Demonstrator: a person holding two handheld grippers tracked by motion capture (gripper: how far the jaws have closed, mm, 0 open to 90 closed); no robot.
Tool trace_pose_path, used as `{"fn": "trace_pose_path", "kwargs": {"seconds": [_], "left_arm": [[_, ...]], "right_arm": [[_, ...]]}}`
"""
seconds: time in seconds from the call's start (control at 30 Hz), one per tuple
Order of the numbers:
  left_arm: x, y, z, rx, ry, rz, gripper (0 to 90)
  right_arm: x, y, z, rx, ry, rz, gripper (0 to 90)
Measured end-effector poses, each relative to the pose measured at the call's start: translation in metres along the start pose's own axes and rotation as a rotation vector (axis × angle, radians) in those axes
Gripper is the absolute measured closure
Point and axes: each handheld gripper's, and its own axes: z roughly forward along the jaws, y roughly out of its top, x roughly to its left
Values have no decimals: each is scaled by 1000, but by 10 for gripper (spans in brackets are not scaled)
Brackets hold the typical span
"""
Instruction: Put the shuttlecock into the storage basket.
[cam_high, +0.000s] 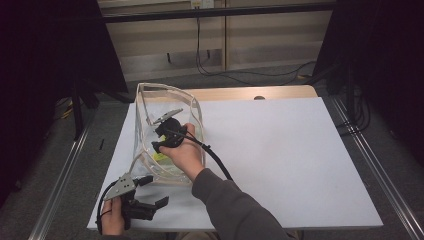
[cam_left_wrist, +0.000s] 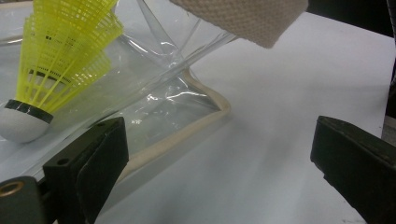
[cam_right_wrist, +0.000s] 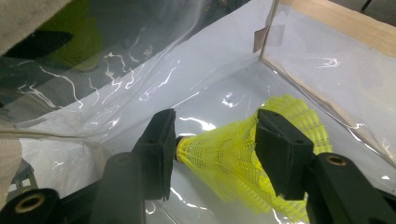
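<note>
A yellow plastic shuttlecock (cam_high: 160, 156) with a white cork lies inside a clear plastic bag (cam_high: 192, 107) with cream-trimmed edges, at the left of the white table. My right gripper (cam_high: 159, 140) reaches into the bag. In the right gripper view the shuttlecock (cam_right_wrist: 224, 154) lies on the bag's floor between the jaws of that gripper (cam_right_wrist: 215, 122), which stand apart around it without squeezing the skirt. My left gripper (cam_high: 155, 191) rests near the table's front left corner, open and empty. In its own view the left gripper (cam_left_wrist: 219, 154) faces the bag's corner (cam_left_wrist: 205, 116) and the shuttlecock (cam_left_wrist: 60, 56) behind the plastic.
A white sheet (cam_high: 280, 150) covers the table, with bare room to the right of the bag. A strip of wooden tabletop (cam_high: 240, 92) shows at the far edge. Metal rails (cam_high: 370, 160) run along both sides, and cables lie on the floor beyond.
</note>
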Motion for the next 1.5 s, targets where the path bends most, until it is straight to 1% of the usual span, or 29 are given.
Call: {"fn": "trace_pose_path", "kwargs": {"seconds": [0.03,0.27,0.33,0.57,0.63,0.87,0.9,1.07,1.23,1.3,1.4,1.5], "left_arm": [[0,0,0,-2,-5,0,38],[0,0,0,0,-1,0,39],[0,0,0,-1,-6,0,39],[0,0,0,0,0,2,39],[0,0,-1,-1,0,0,39],[0,0,-1,-1,1,3,39],[0,0,-1,0,1,2,39],[0,0,-1,1,1,2,39],[0,0,-1,1,1,2,39],[0,0,-1,2,0,2,39],[0,0,-1,3,1,3,40],[0,0,-1,3,-2,3,40]], "right_arm": [[0,0,0,-1,-3,2,473],[-2,1,-2,-2,-13,9,449],[-2,0,-2,-2,-18,12,425],[-3,0,-3,0,-31,27,364],[-4,1,-3,0,-39,35,332],[-6,1,-5,-2,-52,63,274],[-6,1,-5,-6,-51,57,273],[-6,2,-8,-6,-51,56,256],[-6,3,-15,-13,-55,53,231],[-6,3,-17,-14,-50,45,220],[-5,4,-22,-32,-46,46,214],[-4,4,-25,-34,-32,45,204]]}}
